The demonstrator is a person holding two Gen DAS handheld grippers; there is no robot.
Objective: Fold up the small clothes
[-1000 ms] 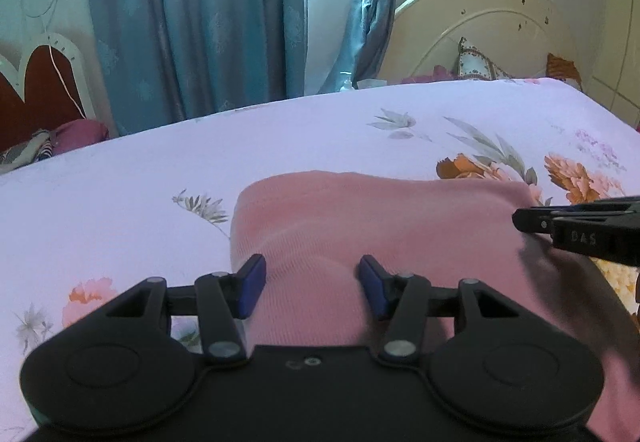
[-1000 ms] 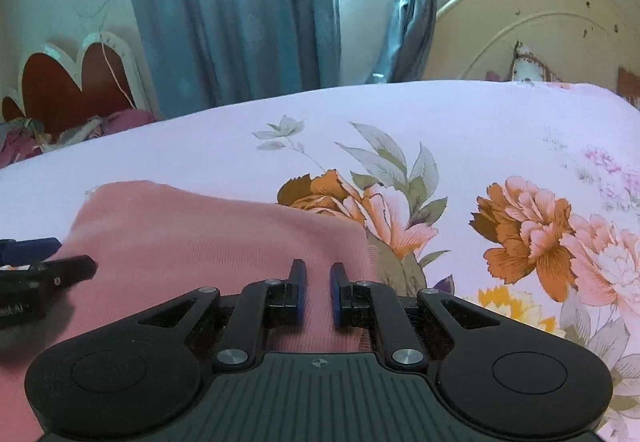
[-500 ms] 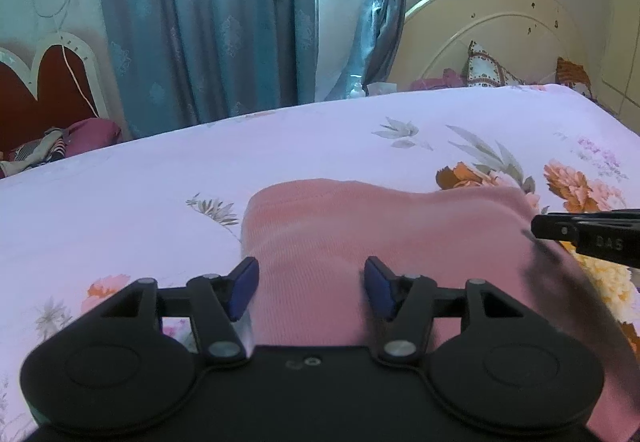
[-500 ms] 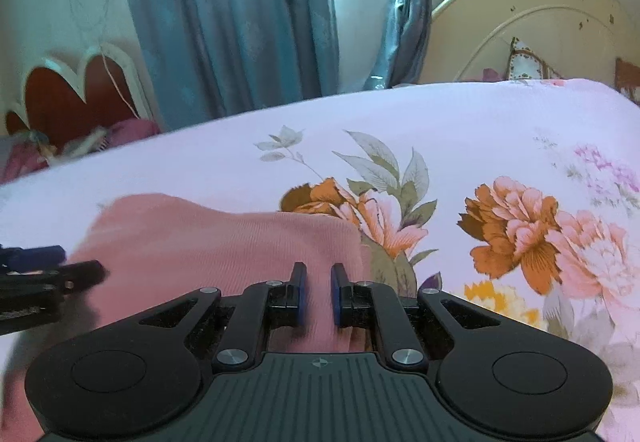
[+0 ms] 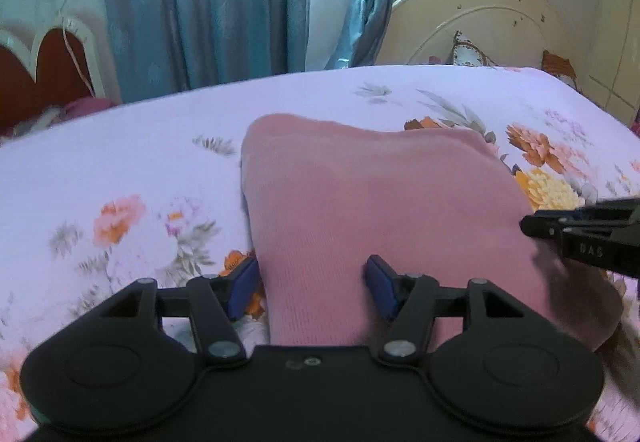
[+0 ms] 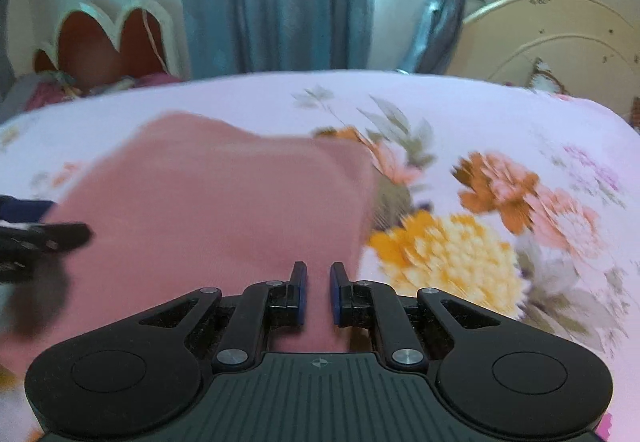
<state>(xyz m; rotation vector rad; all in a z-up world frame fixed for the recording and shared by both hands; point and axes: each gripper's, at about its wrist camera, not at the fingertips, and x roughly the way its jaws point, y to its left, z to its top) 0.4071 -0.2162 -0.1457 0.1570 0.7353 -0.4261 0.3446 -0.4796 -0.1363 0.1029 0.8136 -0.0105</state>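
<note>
The near edge of the pink garment (image 5: 372,209) disappears under both gripper bodies, so how it ends there cannot be made out. The right wrist view is smeared with blur — the flower print on the bed sheet (image 6: 500,109) runs together. The right gripper (image 6: 318,292) has its jaws drawn nearly together, a narrow strip of pink cloth sitting in the gap; whether the pads truly pinch it is hard to tell. The left gripper (image 5: 310,288) has its jaws spread wide over the garment's left part, one blue pad (image 5: 242,288) off the cloth's left edge, the other over the cloth, nothing gripped. The garment lies flat on the bed, its far edge rounded at the left corner. Beyond it — open sheet all the way to the curtains (image 5: 200,1) and the cream headboard (image 5: 492,21). To the left, more bare sheet.
</note>
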